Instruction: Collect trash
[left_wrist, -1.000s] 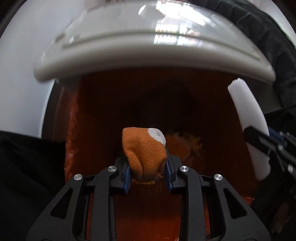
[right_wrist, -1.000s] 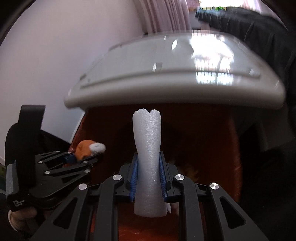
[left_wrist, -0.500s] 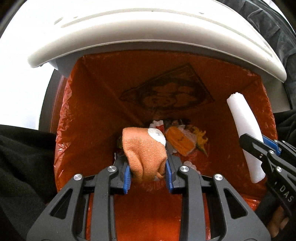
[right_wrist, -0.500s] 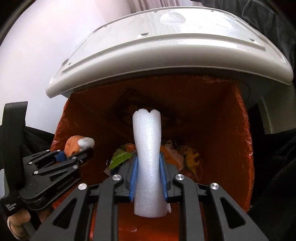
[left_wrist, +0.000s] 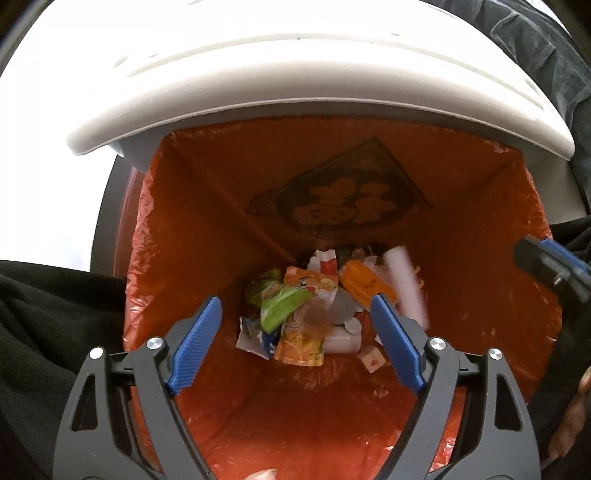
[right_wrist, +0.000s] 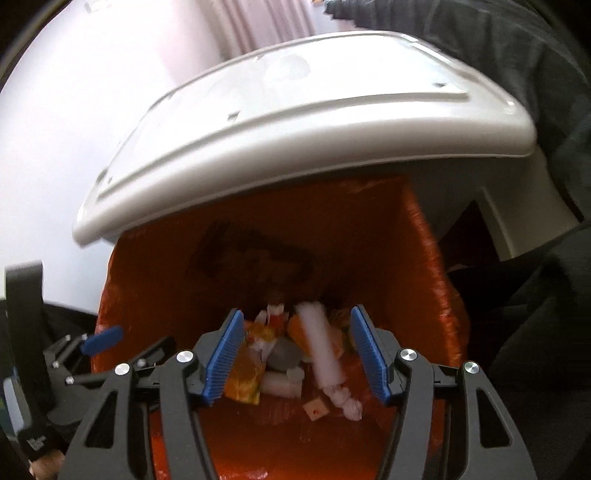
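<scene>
The trash we are collecting is now mostly down in the bin: a white foam stick (left_wrist: 404, 286) lies blurred at the bottom of the orange liner (left_wrist: 192, 229), against the pile of wrappers (left_wrist: 295, 314) and toward the bag's right wall in the left wrist view, and from the blur we judge it may not have come to rest; we hold both tools over the bin mouth, pointing steeply down, because that lets whatever leaves the fingers fall inside rather than over the rim; the left gripper (left_wrist: 295, 341) has its blue pads spread far apart and opening, with nothing between them, only the litter far below showing through the gap, and the right gripper (right_wrist: 297, 354) is likewise opening, pads apart and pressing on nothing, though the foam stick (right_wrist: 319, 345) appears between them from above; the white lid (left_wrist: 295, 74) stands raised at the far edge of the bin, which we take as the reason both hands can work at the opening together; the stick's long axis runs roughly from the far wall of the bag toward us, slightly slanted, its far end up by the printed emblem (left_wrist: 340, 201) side and its near end lower in the pile; among the wrappers we cannot pick out any other single piece with certainty
</scene>
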